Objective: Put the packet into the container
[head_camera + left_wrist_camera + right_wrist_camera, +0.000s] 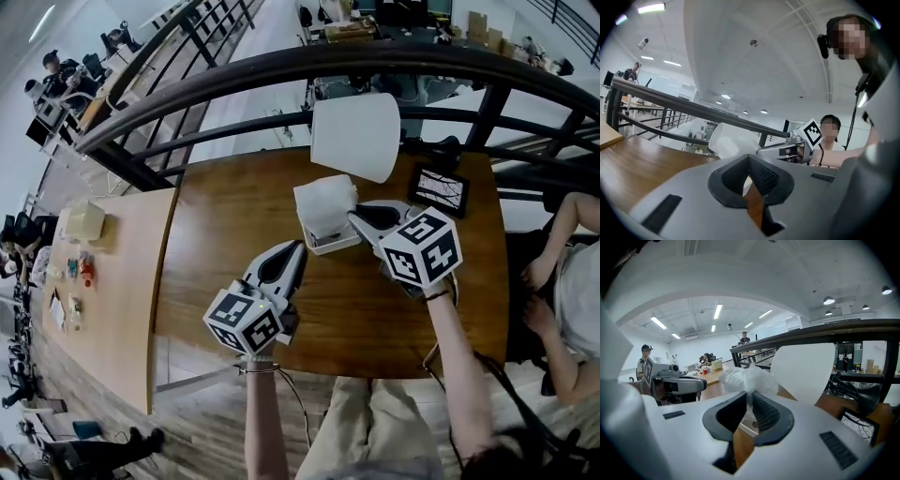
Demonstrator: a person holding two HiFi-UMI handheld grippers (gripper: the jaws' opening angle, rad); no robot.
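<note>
A crinkly white plastic packet (744, 377) is pinched between the jaws of my right gripper (749, 401). In the head view the packet (324, 199) sits over a square white container (323, 240) on the wooden table (225, 234), with my right gripper (354, 217) at the container's right edge. My left gripper (298, 251) hovers just left of and nearer than the container, jaws together and holding nothing. In the left gripper view the jaws of my left gripper (749, 161) touch at the tips, and the right gripper (785, 149) shows ahead.
A large white cylinder (357, 136) lies tilted behind the container by the black railing (281, 80). A dark framed tablet (440, 189) lies at the back right. A seated person (567, 281) is at the table's right end. A paler table (103, 281) with small items adjoins on the left.
</note>
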